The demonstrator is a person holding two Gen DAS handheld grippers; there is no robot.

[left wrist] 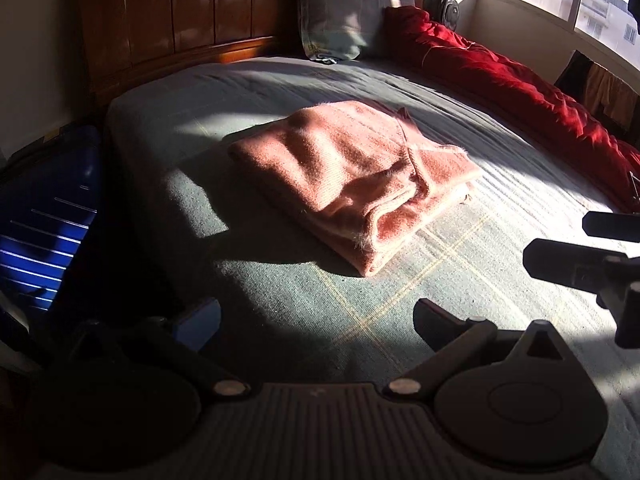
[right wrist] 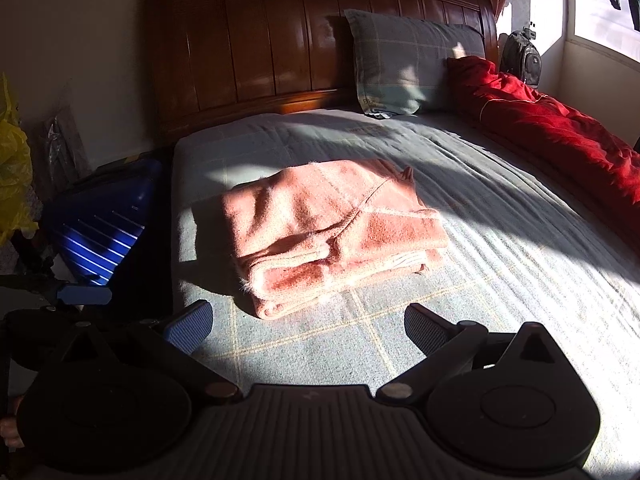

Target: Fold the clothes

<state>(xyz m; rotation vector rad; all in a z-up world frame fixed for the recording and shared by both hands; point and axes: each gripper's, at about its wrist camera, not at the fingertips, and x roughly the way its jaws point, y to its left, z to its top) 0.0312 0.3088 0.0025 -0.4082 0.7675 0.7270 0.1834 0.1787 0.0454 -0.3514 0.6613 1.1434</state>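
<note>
A fuzzy pink sweater [right wrist: 332, 236] lies folded into a thick bundle in a patch of sunlight on the grey checked bed [right wrist: 500, 272], well apart from the red quilt [right wrist: 552, 136] along the window side. The left hand-held gripper [left wrist: 316, 320] and the right hand-held gripper [right wrist: 308, 322] both hover short of the bundle, fingers spread wide and holding nothing.

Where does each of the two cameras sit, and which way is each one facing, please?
Left wrist: on the left hand-held gripper, low over the bed, facing the headboard; its open fingers show, and the right hand-held gripper enters at the right edge.
Right wrist: on the right hand-held gripper, facing the headboard likewise; its open fingers show, the left one at the left edge.
Shared: the folded pink sweater, pillow, red quilt.
</note>
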